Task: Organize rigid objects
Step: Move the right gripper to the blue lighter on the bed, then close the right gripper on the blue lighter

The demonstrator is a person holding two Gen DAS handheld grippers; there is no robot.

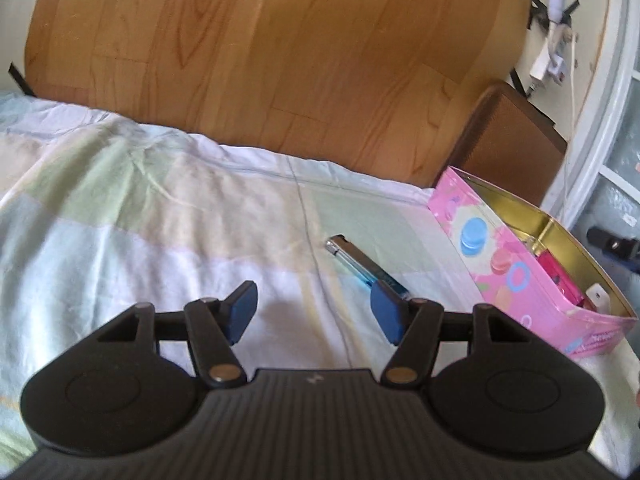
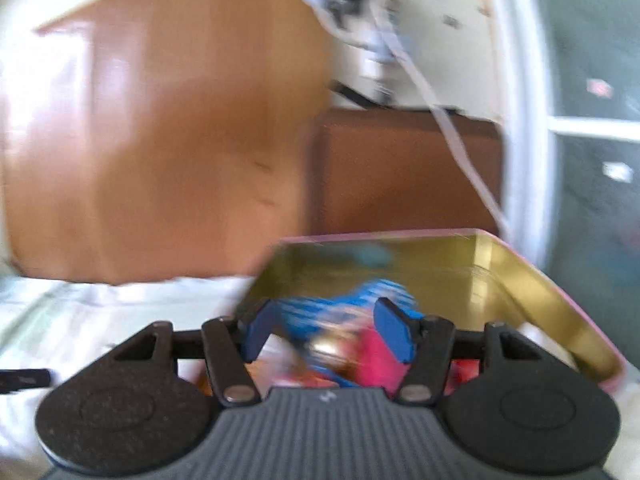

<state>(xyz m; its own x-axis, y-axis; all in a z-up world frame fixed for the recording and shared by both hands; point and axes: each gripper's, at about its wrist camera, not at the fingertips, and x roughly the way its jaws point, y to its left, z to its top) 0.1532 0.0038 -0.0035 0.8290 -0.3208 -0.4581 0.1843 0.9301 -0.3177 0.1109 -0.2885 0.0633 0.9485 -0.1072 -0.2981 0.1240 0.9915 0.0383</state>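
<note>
A blue lighter with a silver cap (image 1: pixel 360 262) lies on the bed sheet (image 1: pixel 160 220), just ahead of my left gripper's right fingertip. My left gripper (image 1: pixel 316 306) is open and empty, low over the sheet. A pink tin with a gold inside (image 1: pixel 496 248) stands at the right and holds pink items. In the blurred right wrist view my right gripper (image 2: pixel 330 330) is open over the tin (image 2: pixel 532 280). A blue striped object (image 2: pixel 360 300) and pink items (image 2: pixel 376 360) lie below and between its fingers; I cannot tell whether they touch it.
A wooden headboard (image 1: pixel 260 52) rises behind the bed. A brown bedside cabinet (image 1: pixel 508 136) stands beyond the tin. White cables and plugs (image 1: pixel 556 40) hang on the wall at the right. A window frame (image 2: pixel 532 120) is at the far right.
</note>
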